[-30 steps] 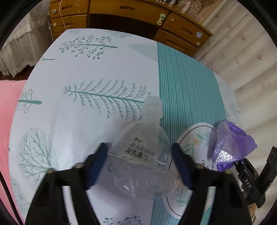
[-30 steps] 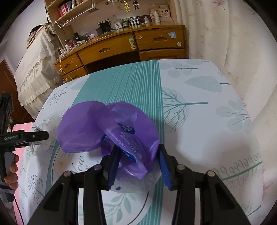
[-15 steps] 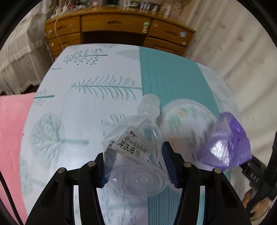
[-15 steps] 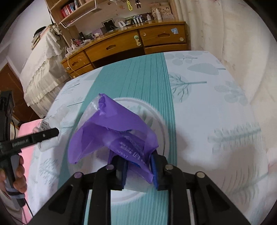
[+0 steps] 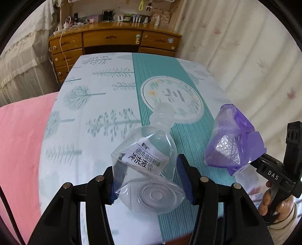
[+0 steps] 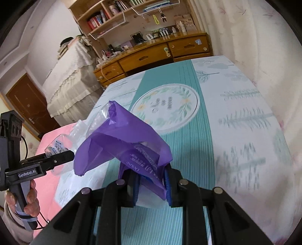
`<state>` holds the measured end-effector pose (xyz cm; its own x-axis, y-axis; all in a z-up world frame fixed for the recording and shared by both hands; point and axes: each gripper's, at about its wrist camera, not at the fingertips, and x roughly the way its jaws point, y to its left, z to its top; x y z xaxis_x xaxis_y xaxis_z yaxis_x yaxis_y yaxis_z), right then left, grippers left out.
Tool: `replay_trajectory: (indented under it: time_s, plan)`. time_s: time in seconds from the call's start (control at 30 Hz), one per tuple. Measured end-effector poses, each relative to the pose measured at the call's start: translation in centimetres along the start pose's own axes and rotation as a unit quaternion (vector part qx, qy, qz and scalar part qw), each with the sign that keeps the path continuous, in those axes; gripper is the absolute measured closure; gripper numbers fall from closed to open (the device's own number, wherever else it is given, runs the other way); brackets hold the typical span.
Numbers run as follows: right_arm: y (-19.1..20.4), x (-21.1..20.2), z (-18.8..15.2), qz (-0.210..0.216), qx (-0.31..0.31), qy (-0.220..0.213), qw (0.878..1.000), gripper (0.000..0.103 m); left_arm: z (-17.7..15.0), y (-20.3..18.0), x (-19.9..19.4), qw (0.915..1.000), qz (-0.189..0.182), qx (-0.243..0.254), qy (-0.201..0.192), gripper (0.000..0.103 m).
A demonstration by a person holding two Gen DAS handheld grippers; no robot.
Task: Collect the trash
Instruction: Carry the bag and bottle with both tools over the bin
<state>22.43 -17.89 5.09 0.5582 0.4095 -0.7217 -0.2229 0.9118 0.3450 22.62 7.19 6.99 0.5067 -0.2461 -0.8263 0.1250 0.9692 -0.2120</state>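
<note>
Above the patterned bed cover [image 5: 98, 113], the left gripper [image 5: 149, 179] is clamped on a crushed clear bottle [image 5: 147, 165], the right gripper [image 6: 151, 181] on a purple plastic wrapper [image 6: 120, 143]; both look light, yielding and slippery, best held mid-body

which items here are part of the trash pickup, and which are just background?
Job:
- clear plastic bottle, clamped in left gripper
- purple plastic wrapper, clamped in right gripper

Background:
- tree-print bedspread
- pink blanket
- wooden desk
- bookshelf
- curtain
</note>
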Motion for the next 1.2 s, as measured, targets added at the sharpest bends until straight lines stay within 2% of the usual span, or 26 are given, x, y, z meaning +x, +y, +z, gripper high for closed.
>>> replay_trajectory:
  time_s: [0.13,0.23,0.43,0.53,0.63,0.67,0.93,1.2]
  plan:
    - [1.3,-3.0,-4.5,0.01,0.002,-0.015,1.0,0.081,-5.5,-1.4,-2.7,0.9997,0.006,0.014,-0.017,0.051]
    - [1.9,-4.7,-7.9,0.013,0.008,-0.022,1.0,0.081,-10.1,-2.1,-3.5,0.9998,-0.007,0.013,-0.014,0.051]
    - [3.2,-6.7,-14.3,-0.023,-0.021,-0.023,0.999,0.081,-17.3,-3.6,-2.7,0.9996,-0.016,0.021,0.001,0.051]
    - [3.2,-6.8,-17.4,-0.032,-0.022,-0.012,0.999,0.081,-19.8,-4.1,-1.5,0.9995,-0.017,0.024,0.013,0.051]
    - [2.9,-5.9,-20.1,-0.044,-0.02,0.009,0.999,0.081,-21.7,-4.4,0.3,0.999,-0.011,0.029,0.031,0.052]
    - [2.7,-5.5,-20.8,-0.05,-0.019,0.017,0.998,0.081,-22.3,-4.4,0.9,0.9988,-0.01,0.029,0.039,0.058]
    - [-1.3,-0.8,-25.7,-0.085,0.033,0.086,0.992,0.081,-25.8,-3.8,5.2,0.9963,-0.008,0.019,0.083,0.058]
    - [-4.4,4.8,-29.1,-0.112,0.054,0.163,0.979,0.081,-27.8,-3.0,10.9,0.992,-0.001,0.019,0.124,0.058]
